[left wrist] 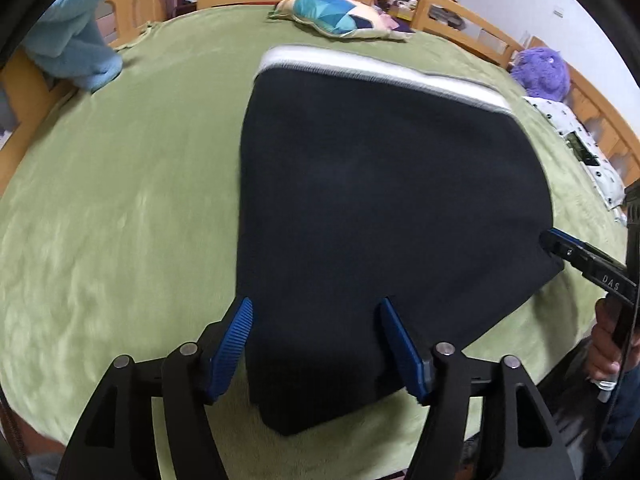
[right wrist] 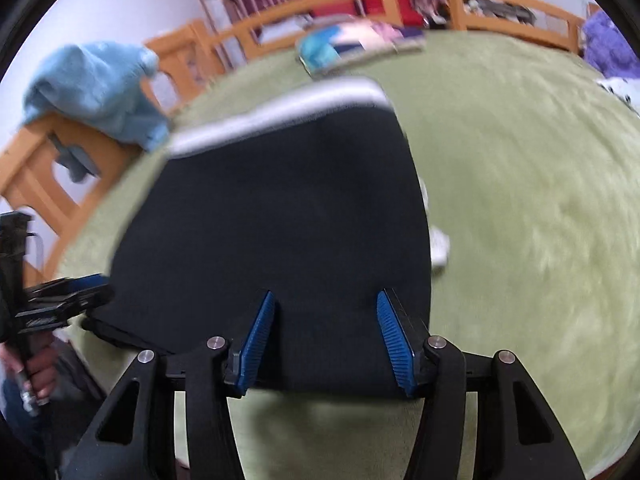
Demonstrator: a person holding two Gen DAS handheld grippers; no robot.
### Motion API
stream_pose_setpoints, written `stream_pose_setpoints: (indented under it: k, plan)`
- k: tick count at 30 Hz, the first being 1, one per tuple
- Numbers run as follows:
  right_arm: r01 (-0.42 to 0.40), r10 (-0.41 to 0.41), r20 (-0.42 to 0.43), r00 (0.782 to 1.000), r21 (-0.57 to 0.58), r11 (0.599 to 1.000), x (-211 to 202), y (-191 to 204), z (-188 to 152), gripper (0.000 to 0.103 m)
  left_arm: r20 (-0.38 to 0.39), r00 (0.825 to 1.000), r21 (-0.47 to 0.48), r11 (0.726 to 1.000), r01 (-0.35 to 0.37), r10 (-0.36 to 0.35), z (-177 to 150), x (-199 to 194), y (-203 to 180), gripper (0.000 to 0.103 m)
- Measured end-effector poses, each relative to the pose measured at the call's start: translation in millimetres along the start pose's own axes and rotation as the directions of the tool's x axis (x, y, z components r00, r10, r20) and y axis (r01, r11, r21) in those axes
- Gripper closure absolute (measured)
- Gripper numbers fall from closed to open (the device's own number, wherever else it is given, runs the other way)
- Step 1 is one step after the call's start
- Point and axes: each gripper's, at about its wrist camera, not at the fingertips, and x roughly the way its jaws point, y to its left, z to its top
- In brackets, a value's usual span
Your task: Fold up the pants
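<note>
Ribbed blue pads [left wrist: 236, 344] line the black, rigid fingers of the left tongs [left wrist: 316, 344], which stand spread apart over the near corner of the dark navy folded pants [left wrist: 384, 200]. Nothing is pinched between those pads; whether they touch the cloth cannot be told.

From the right wrist view, the right tongs [right wrist: 326, 336] are likewise spread, with the pants' near edge lying between the two pads but not squeezed by them. A hand [left wrist: 606, 344] grips the black handle of the right tongs at the edge of the left view, and the other hand [right wrist: 38, 368] shows holding the left tool in the right view.

These pants look like soft, matte knit, folded into a broad, flat slab with a pale grey-white waistband [left wrist: 380, 70] along the far edge. They lie near the middle of the bed, on a fuzzy, napped green blanket [left wrist: 120, 200].

Around them: a light blue fleecy cloth [left wrist: 76, 36] draped over the orange wooden bed rail [left wrist: 460, 4], a teal and cream patterned cushion [left wrist: 340, 18] beyond the waistband, a shaggy purple plush toy [left wrist: 540, 70] by the far rail, and white dotted fabric [left wrist: 580, 148] beside it. A small white item [right wrist: 438, 246] lies just beside the pants' edge; it is too blurred to tell what it is.
</note>
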Motion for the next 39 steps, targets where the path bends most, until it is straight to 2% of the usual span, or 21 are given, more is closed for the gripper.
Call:
stream_pose_setpoints:
  k: [2, 5, 8, 11, 15, 17, 20, 21, 23, 25, 27, 28, 31, 33, 34, 35, 37, 39]
  plan:
    - [0.009, -0.009, 0.005, 1.000, -0.002, 1.000, -2, 3, -3, 0.049, -0.006, 1.000, 0.017, 1.000, -0.016, 0.016, 2, -4, -1, 0.037]
    - [-0.009, 0.009, 0.007, 1.000, -0.015, 1.000, -17, 7, 5, 0.049, -0.012, 1.000, 0.015, 1.000, 0.004, -0.004, 13, -16, 2, 0.038]
    - [-0.045, 0.046, 0.080, 0.996, -0.008, 0.999, -37, 7, 23, 0.049, 0.032, 0.999, 0.009, 1.000, 0.003, -0.003, 36, -27, 5, 0.038]
    - [-0.013, 0.017, 0.129, 0.992, -0.029, 0.999, -40, 8, 51, 0.049, 0.066, 0.998, 0.015, 1.000, -0.006, 0.005, 62, -28, 0, 0.038]
    - [-0.016, 0.024, 0.185, 0.982, -0.043, 0.999, -30, 10, 89, 0.049, 0.091, 0.996, 0.007, 1.000, 0.012, -0.013, 96, -20, -8, 0.038]
    - [-0.049, 0.057, 0.199, 0.978, -0.046, 0.998, -16, 11, 110, 0.049, 0.104, 0.994, -0.008, 0.999, 0.034, -0.033, 114, -8, -12, 0.038]
    - [-0.097, 0.110, 0.166, 0.980, -0.089, 0.991, 19, 14, 128, 0.049, 0.103, 0.994, -0.022, 0.998, 0.051, -0.048, 131, 17, -17, 0.038]
    - [-0.096, 0.112, 0.141, 0.984, -0.116, 0.989, 37, 15, 130, 0.049, 0.092, 0.995, -0.020, 0.999, 0.032, -0.031, 136, 29, -19, 0.038]
    - [-0.051, 0.064, 0.100, 0.993, -0.131, 0.990, 69, 11, 130, 0.054, 0.047, 0.999, -0.017, 1.000, -0.007, 0.008, 141, 55, -19, 0.038]
    - [-0.032, 0.044, 0.123, 0.991, -0.098, 0.995, 82, -2, 130, 0.062, -0.006, 1.000, -0.037, 0.999, 0.000, 0.000, 143, 74, -13, 0.039]
    - [-0.059, 0.061, 0.101, 0.993, -0.024, 0.998, 82, -17, 138, 0.078, -0.013, 1.000, -0.049, 0.999, 0.015, -0.015, 143, 77, -10, 0.039]
    - [-0.045, 0.045, 0.085, 0.995, -0.006, 0.999, 84, -21, 142, 0.083, -0.005, 1.000, -0.046, 0.999, 0.017, -0.018, 143, 75, -11, 0.039]
    - [-0.026, 0.024, 0.080, 0.997, 0.031, 0.999, 71, -22, 136, 0.082, 0.001, 1.000, -0.047, 0.999, -0.012, 0.012, 126, 70, -10, 0.038]
    - [0.026, -0.024, 0.087, 0.996, -0.020, 0.999, 57, -10, 121, 0.070, 0.022, 1.000, -0.046, 0.999, -0.015, 0.017, 108, 61, -11, 0.038]
    - [0.044, -0.039, 0.082, 0.996, -0.058, 0.997, 50, -4, 114, 0.057, 0.032, 0.999, -0.055, 0.998, -0.029, 0.031, 97, 55, -10, 0.038]
    - [0.062, -0.054, 0.078, 0.995, -0.092, 0.994, 41, 1, 105, 0.048, 0.026, 0.999, -0.069, 0.997, -0.037, 0.039, 90, 49, -7, 0.038]
    - [0.103, -0.095, 0.084, 0.992, -0.092, 0.990, 27, 4, 88, 0.046, 0.021, 1.000, -0.081, 0.997, -0.014, 0.016, 70, 34, -6, 0.037]
    - [0.094, -0.092, 0.055, 0.994, -0.047, 0.994, 16, -1, 67, 0.046, 0.021, 0.999, -0.068, 0.997, -0.034, 0.036, 54, 22, -9, 0.037]
